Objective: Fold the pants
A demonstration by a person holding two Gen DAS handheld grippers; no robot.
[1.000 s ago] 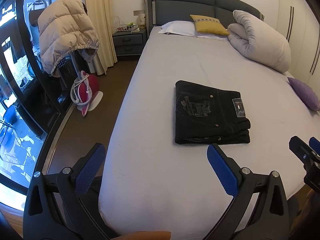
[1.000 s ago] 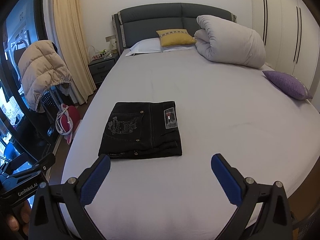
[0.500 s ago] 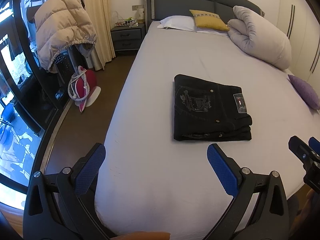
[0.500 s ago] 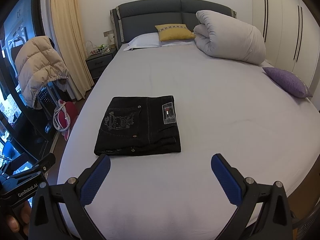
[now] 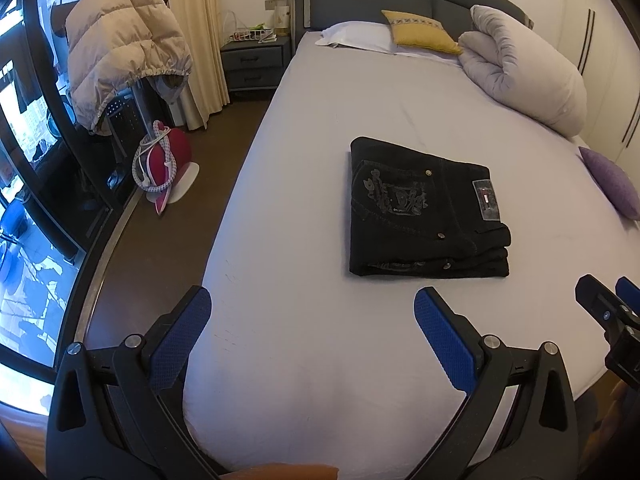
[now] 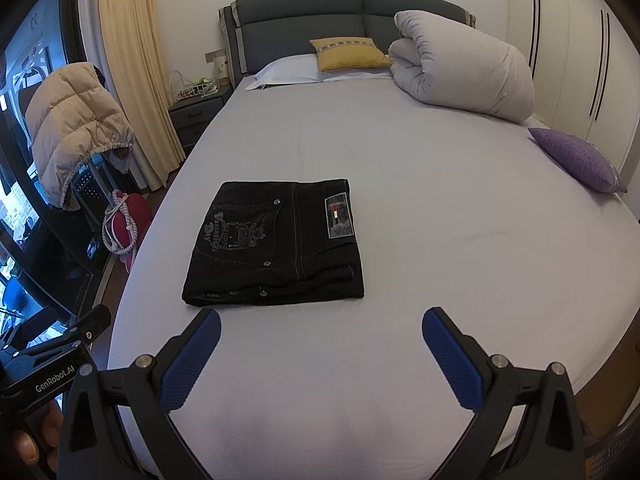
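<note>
Black jeans [image 5: 424, 208] lie folded into a compact rectangle on the pale bed sheet [image 5: 320, 340], back pocket and label up. They also show in the right wrist view [image 6: 276, 244]. My left gripper [image 5: 312, 316] is open and empty, held above the bed's near edge, short of the jeans. My right gripper [image 6: 320, 332] is open and empty, just in front of the jeans' near edge, not touching them. The right gripper's tip shows at the right edge of the left wrist view [image 5: 604, 312].
A rolled grey duvet [image 6: 464, 76], a yellow cushion [image 6: 348, 54] and a white pillow [image 6: 288, 72] lie at the headboard. A purple cushion [image 6: 576, 158] sits at the bed's right edge. A beige jacket on a rack [image 5: 120, 48], a red item [image 5: 164, 160] and a nightstand [image 5: 252, 60] stand left.
Both grippers have drawn back and tilted slightly, so the bed sits a bit lower in view. The jeans have not moved. Both grippers stay open.
</note>
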